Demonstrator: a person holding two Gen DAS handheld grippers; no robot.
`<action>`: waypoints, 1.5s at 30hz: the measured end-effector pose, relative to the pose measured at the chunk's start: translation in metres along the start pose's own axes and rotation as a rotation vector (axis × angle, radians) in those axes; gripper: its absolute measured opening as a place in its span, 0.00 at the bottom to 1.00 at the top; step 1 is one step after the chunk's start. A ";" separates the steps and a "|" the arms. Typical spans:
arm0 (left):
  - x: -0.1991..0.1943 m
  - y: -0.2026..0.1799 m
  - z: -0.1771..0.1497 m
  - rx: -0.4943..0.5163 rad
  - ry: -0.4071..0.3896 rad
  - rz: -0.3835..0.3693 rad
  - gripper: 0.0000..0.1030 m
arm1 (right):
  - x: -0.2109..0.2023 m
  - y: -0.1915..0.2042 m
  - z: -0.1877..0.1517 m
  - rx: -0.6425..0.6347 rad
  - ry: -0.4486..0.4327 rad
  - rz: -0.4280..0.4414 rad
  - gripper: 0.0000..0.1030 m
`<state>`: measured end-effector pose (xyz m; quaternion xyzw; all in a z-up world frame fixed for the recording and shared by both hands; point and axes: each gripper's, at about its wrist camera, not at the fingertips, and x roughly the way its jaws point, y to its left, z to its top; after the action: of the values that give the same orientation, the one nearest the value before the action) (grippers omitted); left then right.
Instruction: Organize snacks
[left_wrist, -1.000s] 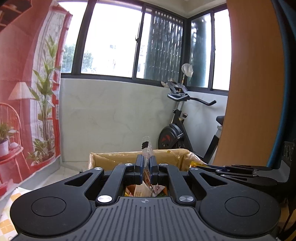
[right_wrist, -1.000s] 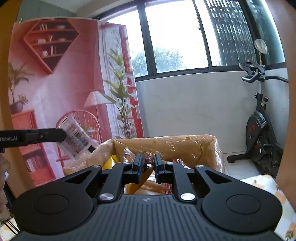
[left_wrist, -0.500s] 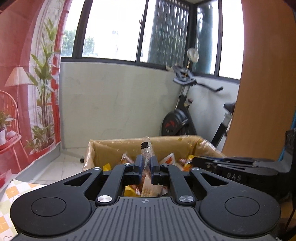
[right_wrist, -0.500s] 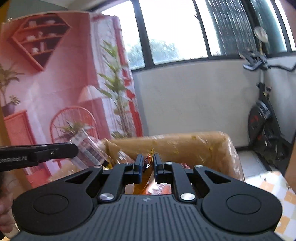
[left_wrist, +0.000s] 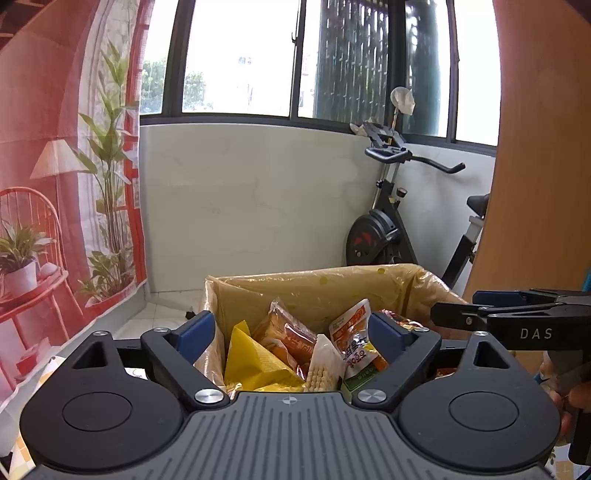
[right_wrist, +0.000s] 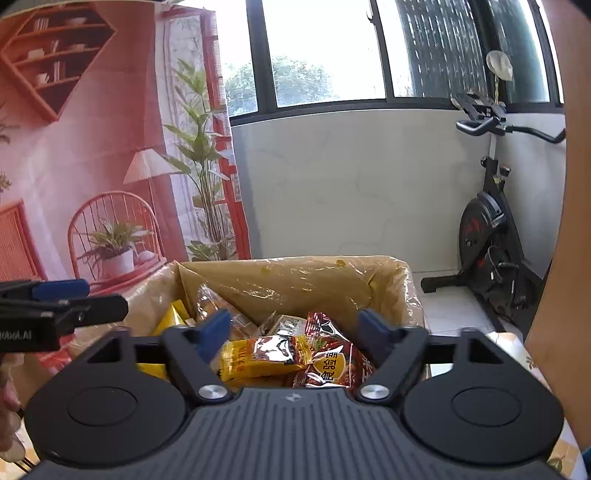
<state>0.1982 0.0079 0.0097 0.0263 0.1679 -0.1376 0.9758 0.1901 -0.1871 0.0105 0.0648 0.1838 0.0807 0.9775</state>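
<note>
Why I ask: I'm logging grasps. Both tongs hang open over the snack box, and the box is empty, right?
Not empty. Both wrist views show the box holding snack packets. The rest stands: the left tongs and right tongs are open above it.

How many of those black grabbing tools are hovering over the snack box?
2. The left tool is open above the box's left part; the right tool is open above its right part. Neither holds a snack.
</note>
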 end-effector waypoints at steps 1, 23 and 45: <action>-0.004 -0.001 0.001 -0.002 -0.003 0.008 0.90 | -0.003 0.000 0.001 0.004 0.000 0.004 0.84; -0.076 -0.012 0.022 0.004 -0.061 0.132 0.94 | -0.081 0.026 0.009 0.022 -0.006 -0.080 1.00; -0.127 -0.026 0.014 -0.038 -0.090 0.132 0.94 | -0.148 0.055 0.015 -0.021 -0.054 -0.076 1.00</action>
<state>0.0811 0.0147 0.0655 0.0125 0.1242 -0.0710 0.9896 0.0525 -0.1620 0.0845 0.0497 0.1586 0.0437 0.9851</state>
